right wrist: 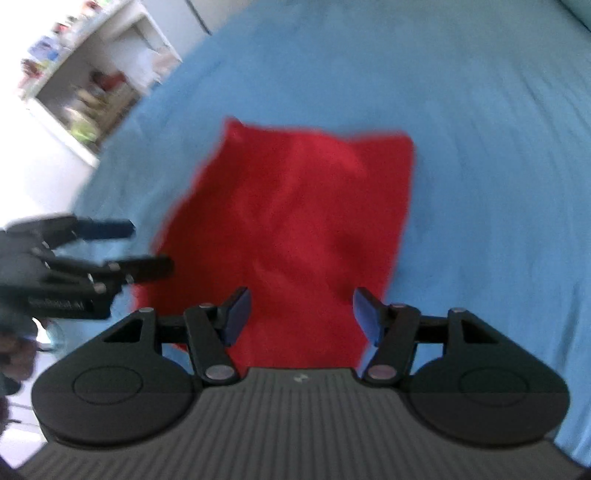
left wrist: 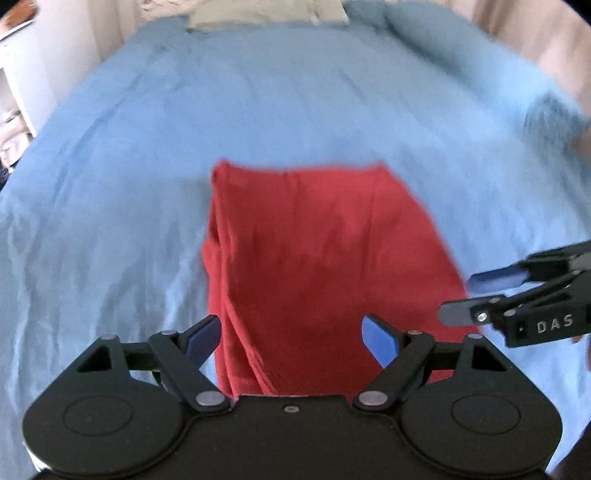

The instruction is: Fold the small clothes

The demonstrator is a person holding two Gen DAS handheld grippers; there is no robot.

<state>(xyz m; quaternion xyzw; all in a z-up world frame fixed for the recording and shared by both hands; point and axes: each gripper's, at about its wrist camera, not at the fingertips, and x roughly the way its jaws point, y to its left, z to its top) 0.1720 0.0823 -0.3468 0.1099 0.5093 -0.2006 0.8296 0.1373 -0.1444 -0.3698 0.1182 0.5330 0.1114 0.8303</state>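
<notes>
A red garment [left wrist: 317, 258] lies folded in a rough rectangle on the light blue bedspread [left wrist: 147, 147]; it also shows in the right wrist view [right wrist: 295, 229]. My left gripper [left wrist: 291, 339] is open and empty above the garment's near edge, jaws wide apart. My right gripper [right wrist: 301, 317] is open and empty above the same near edge. The right gripper also shows in the left wrist view [left wrist: 465, 299], open beside the garment's right side. The left gripper shows in the right wrist view [right wrist: 147, 247], open at the garment's left side. Both views are blurred.
The blue bedspread [right wrist: 498, 147] covers the whole bed. A grey pillow [left wrist: 266, 14] lies at the far end. A white shelf unit [right wrist: 92, 74] with small items stands left of the bed. A rumpled fold of the bedspread [left wrist: 554, 122] rises at the right.
</notes>
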